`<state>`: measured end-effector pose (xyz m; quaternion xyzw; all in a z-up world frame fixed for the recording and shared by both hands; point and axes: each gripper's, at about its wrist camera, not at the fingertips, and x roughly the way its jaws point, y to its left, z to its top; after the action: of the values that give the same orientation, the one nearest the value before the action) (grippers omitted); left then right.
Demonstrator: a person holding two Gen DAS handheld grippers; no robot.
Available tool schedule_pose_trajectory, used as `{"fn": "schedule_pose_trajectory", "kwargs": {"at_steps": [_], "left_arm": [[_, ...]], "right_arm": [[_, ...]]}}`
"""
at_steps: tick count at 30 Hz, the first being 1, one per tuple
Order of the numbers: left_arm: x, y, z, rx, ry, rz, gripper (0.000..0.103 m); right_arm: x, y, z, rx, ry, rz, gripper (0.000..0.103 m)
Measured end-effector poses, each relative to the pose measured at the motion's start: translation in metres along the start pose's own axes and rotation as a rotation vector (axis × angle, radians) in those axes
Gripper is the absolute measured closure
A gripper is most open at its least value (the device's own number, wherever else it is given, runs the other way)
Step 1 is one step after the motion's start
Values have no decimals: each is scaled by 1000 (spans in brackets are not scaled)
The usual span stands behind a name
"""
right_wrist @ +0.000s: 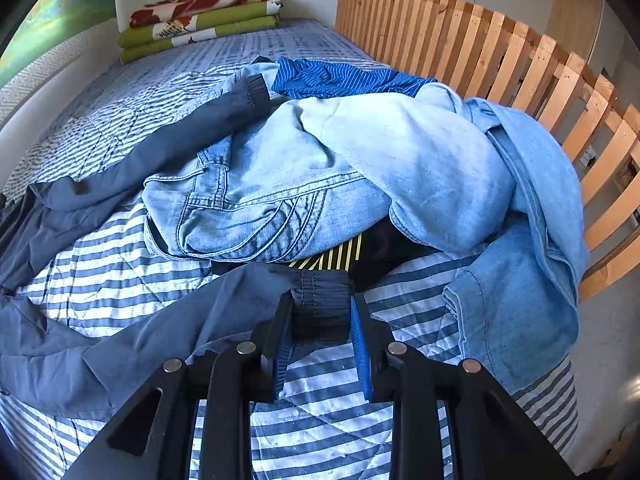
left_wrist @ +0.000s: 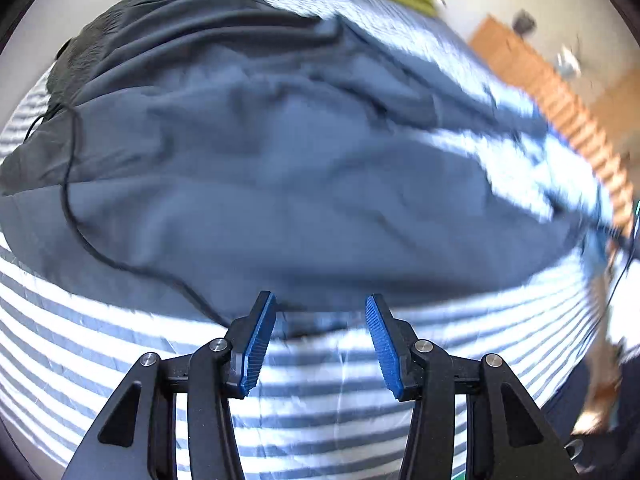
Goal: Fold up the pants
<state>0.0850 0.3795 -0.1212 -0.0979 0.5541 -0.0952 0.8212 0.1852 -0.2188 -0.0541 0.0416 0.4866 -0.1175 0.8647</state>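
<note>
Little of the fold is done, as far as the two views allow a judgement. In the left wrist view, the dark blue pants (left_wrist: 280,168) are seen spread over the striped bedspread (left_wrist: 320,392), their body rumpled and creased, with a dark gathered waistband (left_wrist: 76,64) at the upper left and a thin drawcord (left_wrist: 68,200) trailing down the left edge. The left claw (left_wrist: 322,344) is held just at the near edge of the cloth with its jaws apart; nothing is gripped between the blue pads (left_wrist: 260,344), and the frame is blurred toward its right side.

In the right wrist view, the same pants are seen with one leg (right_wrist: 160,144) stretched away toward the upper centre and the other drawn toward the camera. The ribbed cuff (right_wrist: 322,304) of that nearer leg is clamped by the right claw (right_wrist: 324,344). Beyond it a heap of other clothes is left on the bed: light denim jeans (right_wrist: 304,184), a blue striped garment (right_wrist: 340,76) and a denim shirt (right_wrist: 532,240) against the wooden slatted rail (right_wrist: 500,56). Folded blankets (right_wrist: 200,20) are stacked at the head of the bed.

The legs are judged not yet laid one on the other, and no crease is set. What is left: the legs are to be aligned, the cloth smoothed, and the length folded over.
</note>
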Motion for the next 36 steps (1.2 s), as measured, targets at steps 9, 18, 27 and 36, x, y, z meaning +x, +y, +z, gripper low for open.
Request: {"fn": "schedule_pose_trajectory", "kwargs": {"at_steps": [9, 18, 27, 36], "left_arm": [[39, -43, -3, 305, 83, 155, 52], [39, -57, 6, 366, 77, 157, 100], [-47, -50, -47, 272, -2, 76, 101], [-76, -35, -80, 224, 130, 3, 94]], "right_arm": [[-8, -6, -7, 15, 23, 20, 78], [-7, -7, -9, 18, 32, 22, 78], [-31, -27, -29, 74, 41, 111, 78], [-41, -22, -125, -105, 193, 14, 78]]}}
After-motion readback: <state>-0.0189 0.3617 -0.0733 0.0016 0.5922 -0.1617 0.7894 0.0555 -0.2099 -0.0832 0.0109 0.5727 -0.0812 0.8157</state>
